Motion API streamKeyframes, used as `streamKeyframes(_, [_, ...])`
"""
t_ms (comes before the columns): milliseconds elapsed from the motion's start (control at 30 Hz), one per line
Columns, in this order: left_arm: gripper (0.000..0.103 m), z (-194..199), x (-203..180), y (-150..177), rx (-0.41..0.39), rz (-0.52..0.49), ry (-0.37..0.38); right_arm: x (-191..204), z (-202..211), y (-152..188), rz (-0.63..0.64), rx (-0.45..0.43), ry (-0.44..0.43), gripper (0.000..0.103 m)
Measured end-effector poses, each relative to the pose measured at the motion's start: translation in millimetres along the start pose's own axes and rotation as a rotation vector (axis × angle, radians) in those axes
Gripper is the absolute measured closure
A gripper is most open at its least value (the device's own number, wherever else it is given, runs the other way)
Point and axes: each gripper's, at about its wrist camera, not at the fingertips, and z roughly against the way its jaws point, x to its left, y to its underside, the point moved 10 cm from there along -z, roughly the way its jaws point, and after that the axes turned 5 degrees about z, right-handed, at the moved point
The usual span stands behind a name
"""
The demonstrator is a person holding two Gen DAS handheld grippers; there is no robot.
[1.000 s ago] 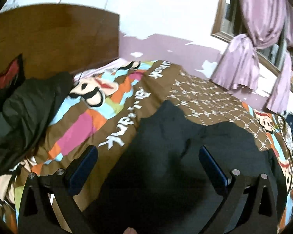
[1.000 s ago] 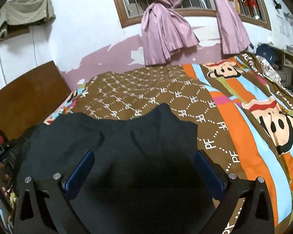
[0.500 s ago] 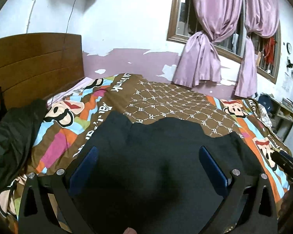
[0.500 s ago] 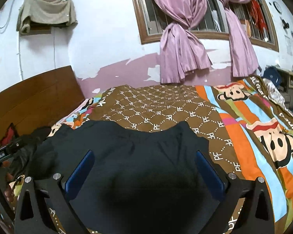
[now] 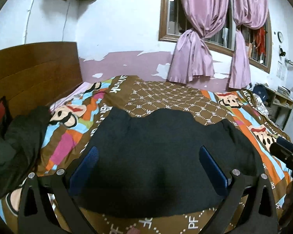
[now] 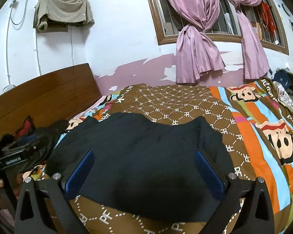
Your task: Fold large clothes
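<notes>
A large dark navy garment [image 5: 162, 152] [image 6: 146, 156] lies spread flat on the patterned bedspread [image 5: 166, 95] [image 6: 185, 101]. My left gripper [image 5: 148, 150] hovers above the garment's near part, open, with nothing between its blue pads. My right gripper [image 6: 144, 153] also hangs open over the garment, empty. The right gripper's body shows at the right edge of the left wrist view [image 5: 285, 154]. The left gripper's body shows at the left edge of the right wrist view [image 6: 15, 156].
A heap of dark clothes [image 5: 13, 142] [image 6: 39, 136] lies at the left of the bed by the wooden headboard [image 5: 33, 68] [image 6: 48, 89]. Purple curtains [image 5: 193, 58] hang at the barred window. A shelf [image 5: 281, 101] stands at the far right.
Both grippers have lifted and tilted upward, so more wall and window shows. The garment's near hem now lies in view on the bedspread. Both stayed open.
</notes>
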Motion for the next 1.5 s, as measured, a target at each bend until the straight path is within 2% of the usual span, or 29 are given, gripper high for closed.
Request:
streamKeyframes(167, [0.002, 10.8, 10.8, 17.0, 0.031, 0.011, -0.01, 3.6, 12.2, 7.6, -0.018, 0.017, -0.005, 0.0])
streamKeyframes(400, [0.002, 32.2, 15.4, 41.7, 0.048, 0.02, -0.017, 18.0, 31.6, 16.9, 0.026, 0.013, -0.001, 0.0])
streamKeyframes(567, [0.002, 47.3, 22.5, 42.6, 0.018, 0.044, -0.03, 36.1, 50.2, 17.7, 0.085, -0.034, -0.027, 0.0])
streamKeyframes(700, [0.002, 60.8, 26.0, 42.5, -0.02, 0.039, -0.073, 50.5, 59.6, 20.2, 0.146, -0.059, -0.032, 0.0])
streamKeyframes(833, [0.002, 71.1, 22.5, 44.0, -0.05, 0.009, -0.064, 62.0, 68.0, 25.1, 0.181, -0.076, -0.05, 0.0])
streamKeyframes(933, [0.002, 75.4, 20.8, 48.8, -0.053, -0.029, -0.076, 58.7, 70.1, 27.8, 0.174, -0.079, -0.018, 0.0])
streamKeyframes(1067, [0.002, 84.7, 25.3, 55.1, -0.107, -0.056, -0.109, 46.4, 70.1, 31.1, 0.127, -0.054, 0.041, 0.0])
streamKeyframes(1233, [0.002, 86.3, 34.0, 65.0, -0.116, -0.046, -0.127, 40.5, 70.8, 37.4, 0.106, -0.034, 0.076, 0.0])
streamKeyframes(1400, [0.002, 89.7, 36.5, 71.4, -0.146, -0.047, -0.118, 46.3, 73.6, 46.2, 0.148, -0.068, 0.102, 0.0])
streamKeyframes(1500, [0.002, 93.3, 36.6, 75.5, -0.17, -0.046, -0.123, 49.7, 70.8, 49.6, 0.121, -0.073, 0.094, 0.0])
